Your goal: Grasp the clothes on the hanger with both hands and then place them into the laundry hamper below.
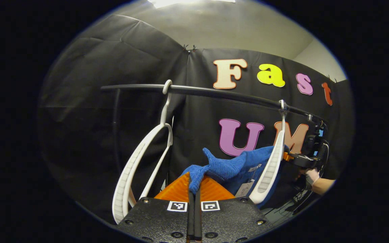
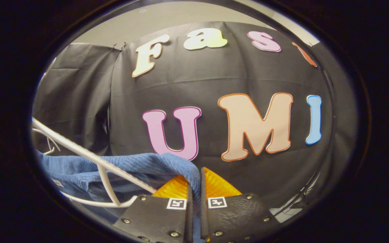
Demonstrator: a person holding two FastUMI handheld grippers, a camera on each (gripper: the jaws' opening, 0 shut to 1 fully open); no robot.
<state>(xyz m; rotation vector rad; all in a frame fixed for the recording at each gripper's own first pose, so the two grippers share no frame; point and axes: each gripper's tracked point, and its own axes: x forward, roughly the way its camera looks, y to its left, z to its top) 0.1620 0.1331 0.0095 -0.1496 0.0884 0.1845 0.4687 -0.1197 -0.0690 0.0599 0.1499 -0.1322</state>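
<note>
Left gripper view: left gripper (image 1: 193, 184) clenched on a fold of the blue garment (image 1: 230, 167); both fingers press the cloth.
Right gripper view: right gripper (image 2: 194, 184) clamped on the garment's (image 2: 127, 167) edge, cloth pinched between both fingers.
Garment: draped on a white hanger (image 1: 271, 165), stretched between the two grippers.
Hangers: two on a black rail (image 1: 214, 92); the second hanger (image 1: 137, 168) bare.
Labels: hang tag (image 1: 245, 189) on the garment, print too small to read; square markers (image 1: 177, 206) on the gripper bodies.
Far gripper: beyond the hanger, held by a hand (image 1: 312, 177).
Room: black cloth wall (image 1: 120, 67), pale ceiling (image 1: 221, 27).
</note>
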